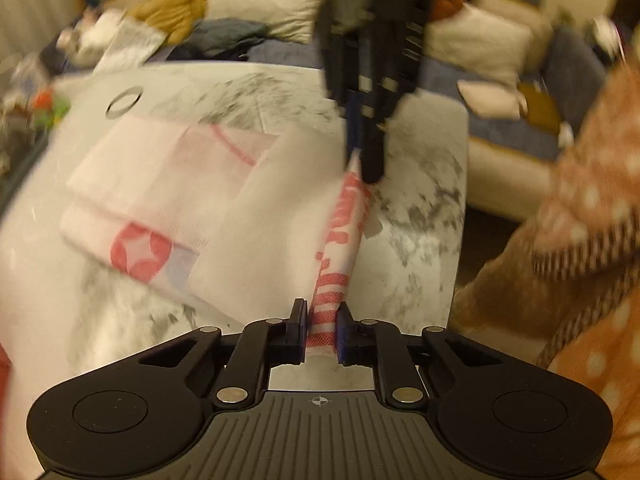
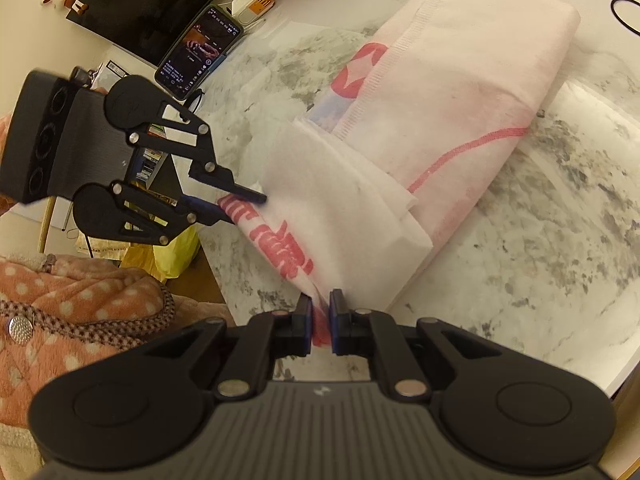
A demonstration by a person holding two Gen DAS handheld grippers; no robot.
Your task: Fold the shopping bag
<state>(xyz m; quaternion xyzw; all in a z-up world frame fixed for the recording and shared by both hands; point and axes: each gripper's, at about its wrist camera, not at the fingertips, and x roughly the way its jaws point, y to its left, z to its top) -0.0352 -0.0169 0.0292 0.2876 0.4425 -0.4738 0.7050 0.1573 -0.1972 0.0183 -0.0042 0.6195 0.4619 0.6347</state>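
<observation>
I have the shopping bag (image 2: 448,92) partly folded on the marble table (image 2: 560,208), with one white flap lifted off the stack. My left gripper (image 1: 322,330) is clamped on one end of the flap's printed edge, and my right gripper (image 2: 320,320) is pinched on the other end. The cloth looks thin, light and limp, so I judge it will sag and slide easily. Gripping at the edge corners, pulled taut, seems best.
</observation>
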